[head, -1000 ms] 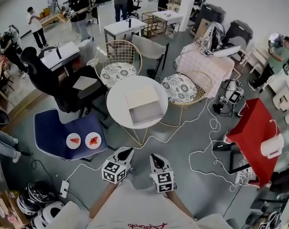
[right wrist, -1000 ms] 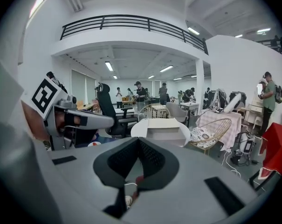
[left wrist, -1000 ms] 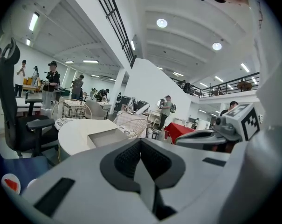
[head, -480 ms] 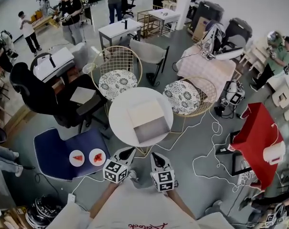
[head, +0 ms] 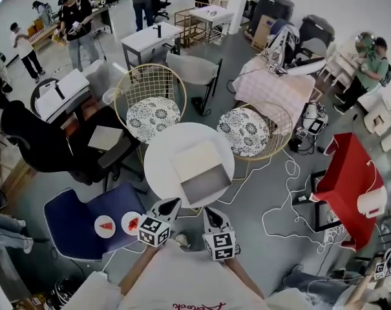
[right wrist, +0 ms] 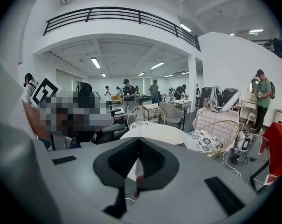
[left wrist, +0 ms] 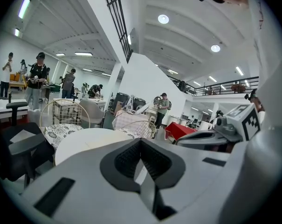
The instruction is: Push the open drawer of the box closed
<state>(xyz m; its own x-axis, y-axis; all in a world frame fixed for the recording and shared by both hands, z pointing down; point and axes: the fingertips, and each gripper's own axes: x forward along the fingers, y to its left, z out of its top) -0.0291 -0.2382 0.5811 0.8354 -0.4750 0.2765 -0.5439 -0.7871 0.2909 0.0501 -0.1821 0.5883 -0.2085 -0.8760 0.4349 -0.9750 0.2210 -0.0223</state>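
In the head view a pale box (head: 194, 158) lies on a round white table (head: 161, 166). Its drawer (head: 205, 185) is pulled open toward me and looks hollow and grey inside. My left gripper (head: 169, 205) and right gripper (head: 211, 214) hover side by side just short of the table's near edge, apart from the drawer. Both are shut with nothing between the jaws. The left gripper view shows the left gripper (left wrist: 141, 143) with its jaws together and the table top (left wrist: 85, 141) beyond. The right gripper (right wrist: 138, 143) points at the same table (right wrist: 157, 132).
Two gold wire chairs with patterned cushions (head: 148, 115) (head: 247, 126) stand behind the table. A blue chair (head: 79, 225) with two plates is at my left, and a black office chair (head: 46, 144) stands beyond it. White cables (head: 285, 202) trail over the floor at right, near a red stand (head: 350, 176). People work in the background.
The table and box have drawn closer to me and sit lower in the head view. Both grippers stay shut and level, now near the table's front edge.
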